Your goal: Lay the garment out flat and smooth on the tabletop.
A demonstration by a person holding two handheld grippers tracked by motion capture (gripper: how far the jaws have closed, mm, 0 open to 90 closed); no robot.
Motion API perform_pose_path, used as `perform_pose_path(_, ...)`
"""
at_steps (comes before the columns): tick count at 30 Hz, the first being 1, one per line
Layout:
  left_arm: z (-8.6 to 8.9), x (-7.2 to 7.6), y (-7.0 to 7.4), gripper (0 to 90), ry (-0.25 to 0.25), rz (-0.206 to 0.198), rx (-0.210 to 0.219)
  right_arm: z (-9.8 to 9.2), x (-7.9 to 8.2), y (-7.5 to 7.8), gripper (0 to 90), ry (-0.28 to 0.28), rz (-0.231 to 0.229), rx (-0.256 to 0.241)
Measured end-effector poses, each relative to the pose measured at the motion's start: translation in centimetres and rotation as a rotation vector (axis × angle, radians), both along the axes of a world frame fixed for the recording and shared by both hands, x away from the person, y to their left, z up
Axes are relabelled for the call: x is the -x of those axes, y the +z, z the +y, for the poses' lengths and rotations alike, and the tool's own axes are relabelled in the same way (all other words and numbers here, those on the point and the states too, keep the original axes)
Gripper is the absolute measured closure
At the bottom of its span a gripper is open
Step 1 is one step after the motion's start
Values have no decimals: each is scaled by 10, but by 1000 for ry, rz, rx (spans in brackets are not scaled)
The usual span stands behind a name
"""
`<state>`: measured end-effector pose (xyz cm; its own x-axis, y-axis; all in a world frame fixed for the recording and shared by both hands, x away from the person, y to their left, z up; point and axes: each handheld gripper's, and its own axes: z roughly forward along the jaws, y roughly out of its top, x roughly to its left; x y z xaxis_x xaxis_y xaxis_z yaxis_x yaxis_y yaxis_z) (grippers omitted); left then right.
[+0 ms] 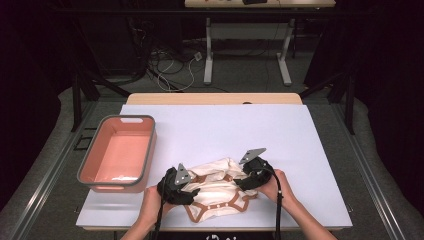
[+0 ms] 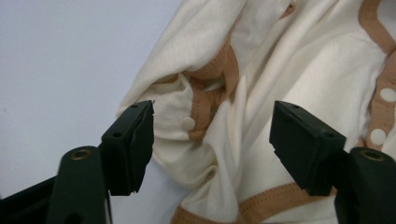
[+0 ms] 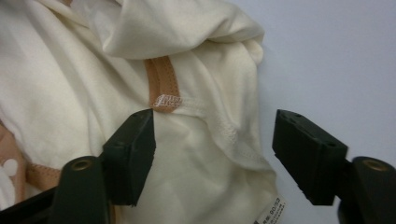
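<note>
A cream baby garment [image 1: 216, 189] with tan trim and white snaps lies crumpled near the front edge of the white table [image 1: 215, 130]. My left gripper [image 1: 186, 189] rests at its left side. In the left gripper view the jaws of that gripper [image 2: 212, 140] stand wide apart over a fold of the garment [image 2: 280, 70] with a snap. My right gripper [image 1: 250, 176] sits at the garment's right edge. Its jaws [image 3: 215, 149] are open around the cloth's [image 3: 93, 93] hem, with a small care label [image 3: 271, 210] below.
A pink tub with a grey rim [image 1: 145, 165] stands at the table's left side, with nothing in it. Behind the table are a floor with loose cables [image 1: 170, 65] and another desk's white legs [image 1: 208, 55]. Black posts flank both sides.
</note>
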<state>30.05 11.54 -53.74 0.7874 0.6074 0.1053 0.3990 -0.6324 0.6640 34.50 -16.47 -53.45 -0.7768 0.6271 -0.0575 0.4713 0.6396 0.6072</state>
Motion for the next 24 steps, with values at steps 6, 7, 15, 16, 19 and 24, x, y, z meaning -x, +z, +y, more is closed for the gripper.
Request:
perform_pose_path(6,-4,-3,2,177,4,-8,12,-5,3,2,192,2,3,-20)
perform_pose_path(7,-7,-4,3,159,7,-12,13,-9,5,3,176,-7,1,-32)
perform_pose_path(15,-22,-10,10,127,2,-36,22,-18,10,1,159,-5,9,-54)
perform_pose_path(16,-22,-10,10,126,2,-36,22,-18,10,1,159,-8,13,-50)
perform_pose_path(19,-36,-12,12,115,-15,-47,13,-19,9,2,161,-13,9,-53)
perform_pose_path(24,-50,-16,14,128,-32,-57,11,-20,8,2,165,-11,1,-53)
